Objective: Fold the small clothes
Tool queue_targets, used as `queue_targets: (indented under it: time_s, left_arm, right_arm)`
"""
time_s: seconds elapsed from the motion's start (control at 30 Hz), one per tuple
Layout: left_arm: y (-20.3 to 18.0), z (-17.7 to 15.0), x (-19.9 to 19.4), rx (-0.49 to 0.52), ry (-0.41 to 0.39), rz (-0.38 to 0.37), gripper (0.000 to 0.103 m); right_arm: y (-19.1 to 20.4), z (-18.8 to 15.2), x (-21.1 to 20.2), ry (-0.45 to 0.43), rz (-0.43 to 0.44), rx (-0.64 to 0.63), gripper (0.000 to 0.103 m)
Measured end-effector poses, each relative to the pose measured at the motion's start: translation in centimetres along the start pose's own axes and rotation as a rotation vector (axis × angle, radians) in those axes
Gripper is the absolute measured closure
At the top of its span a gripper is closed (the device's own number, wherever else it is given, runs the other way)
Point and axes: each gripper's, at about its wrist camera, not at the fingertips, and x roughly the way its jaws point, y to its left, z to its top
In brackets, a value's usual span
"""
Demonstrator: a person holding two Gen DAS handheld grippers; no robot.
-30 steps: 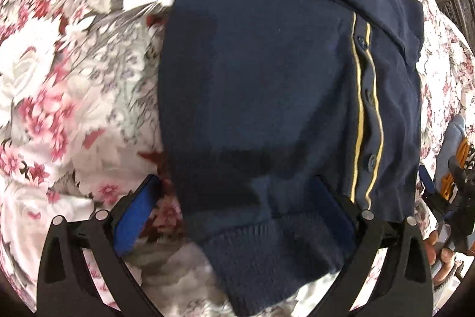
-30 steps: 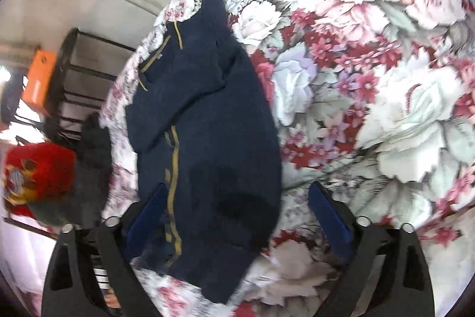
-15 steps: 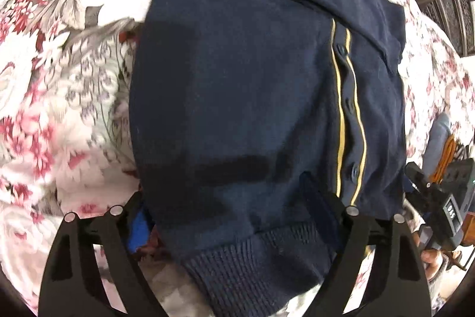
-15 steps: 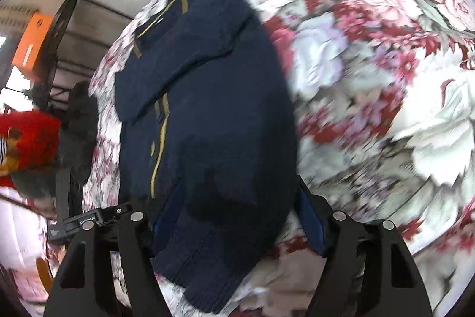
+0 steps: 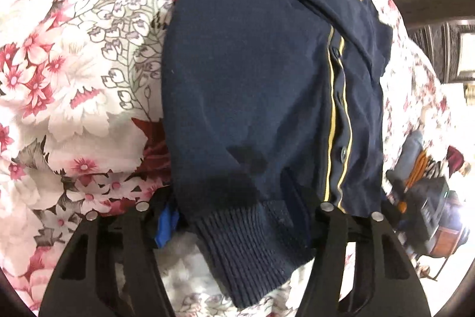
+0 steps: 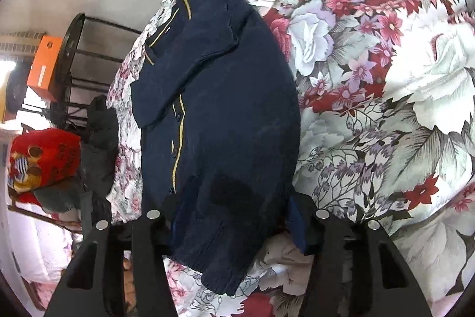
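A small navy cardigan (image 5: 252,97) with yellow stripes beside its buttons lies flat on a floral bedspread (image 5: 74,79), one sleeve folded across the chest. In the left wrist view my left gripper (image 5: 234,216) straddles the ribbed hem (image 5: 252,251). Its jaws are closing with the hem between them, and the blue pad (image 5: 166,223) sits at the cloth's edge. In the right wrist view my right gripper (image 6: 236,220) straddles the same cardigan (image 6: 225,109) at its lower end, jaws closing too. The cloth there is not bunched.
Beyond the bed's left edge in the right wrist view stand a black metal rack (image 6: 71,55), an orange box (image 6: 44,64), a red printed cloth (image 6: 44,159) and a dark grey garment (image 6: 101,132). The floral bedspread (image 6: 386,79) spreads wide to the right.
Both grippers' jaws have narrowed around the cardigan's lower end. The left gripper slid in, so the ribbed hem now lies between its fingers. The right gripper edged closer to the cloth.
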Motion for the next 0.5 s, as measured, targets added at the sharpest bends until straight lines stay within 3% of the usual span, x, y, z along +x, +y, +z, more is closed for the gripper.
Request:
queue_targets:
  time_s: [0.1, 0.17, 0.23, 0.43, 0.5]
  left_arm:
    - [-0.5, 0.4, -0.3, 0.008, -0.002, -0.01, 0.043]
    - [-3.6, -0.4, 1.5, 0.04, 0.007, -0.037, 0.044]
    - [-4.2, -0.4, 1.6, 0.082, -0.005, -0.001, 0.049]
    - [-3.2, 0.7, 2.5, 0.004, 0.012, -0.014, 0.058]
    - [-3.8, 0.3, 2.1, 0.028, 0.002, 0.014, 0.072]
  right_arm:
    - [1.0, -0.8, 0.2, 0.005, -0.038, -0.062, 0.045]
    - [1.6, -1.3, 0.2, 0.004, -0.028, -0.08, 0.045]
    - [2.0, -1.4, 0.6, 0.013, -0.016, -0.098, 0.045]
    - [1.6, -0.8, 2.4, 0.033, -0.065, -0.106, 0.063]
    - [1.9, -1.1, 2.1, 0.026, -0.07, -0.113, 0.075]
